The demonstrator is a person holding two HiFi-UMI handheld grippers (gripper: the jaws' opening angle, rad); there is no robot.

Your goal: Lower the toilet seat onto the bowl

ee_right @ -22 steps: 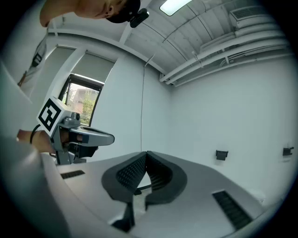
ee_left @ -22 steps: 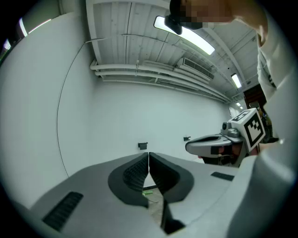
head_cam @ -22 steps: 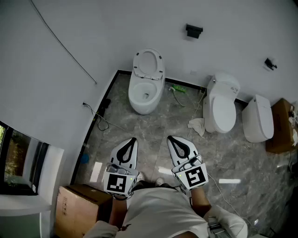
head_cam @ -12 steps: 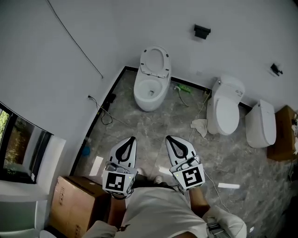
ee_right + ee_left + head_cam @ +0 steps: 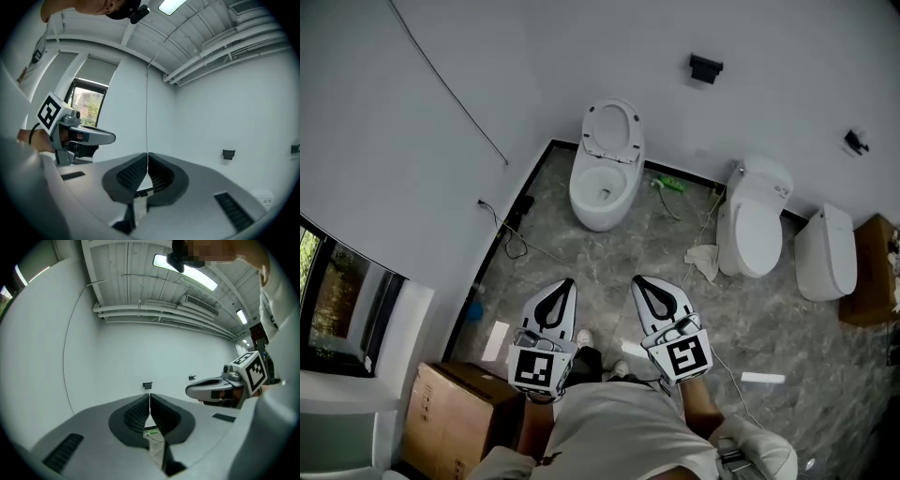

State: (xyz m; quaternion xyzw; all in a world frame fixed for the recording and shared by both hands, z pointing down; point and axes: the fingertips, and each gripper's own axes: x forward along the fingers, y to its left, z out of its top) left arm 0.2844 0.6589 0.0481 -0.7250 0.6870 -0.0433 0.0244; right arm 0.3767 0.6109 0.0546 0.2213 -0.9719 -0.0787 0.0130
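Three toilets stand along the far wall on my head view. The leftmost has its toilet seat [image 5: 612, 129] raised upright over the open bowl [image 5: 600, 192]. The middle toilet [image 5: 752, 223] and the right toilet [image 5: 827, 251] both have their lids down. I count two black wall fixtures, one [image 5: 706, 67] above and to the right of the open bowl and one [image 5: 855, 141] further right. There are two cardboard boxes, one [image 5: 459, 417] by my left side and one [image 5: 872, 272] at the right edge.

Both tools sit low and close to my body, well apart from the seat. The left gripper [image 5: 565, 283] has its jaws pressed together with nothing between them, and its own view [image 5: 149, 401] shows the pads meeting in a thin line. The right gripper [image 5: 643, 281] is likewise closed and empty, as its own view [image 5: 147, 159] shows.

The grey marbled floor [image 5: 600, 258] between the gripper tips and the open bowl is bare. A black cable [image 5: 511, 236] lies along the dark skirting at the left wall. A green item [image 5: 672, 184] lies just right of the open bowl, near the wall. A crumpled white rag [image 5: 703, 259] lies beside the middle toilet. A window [image 5: 333, 305] sits in the left wall, near the closer box.
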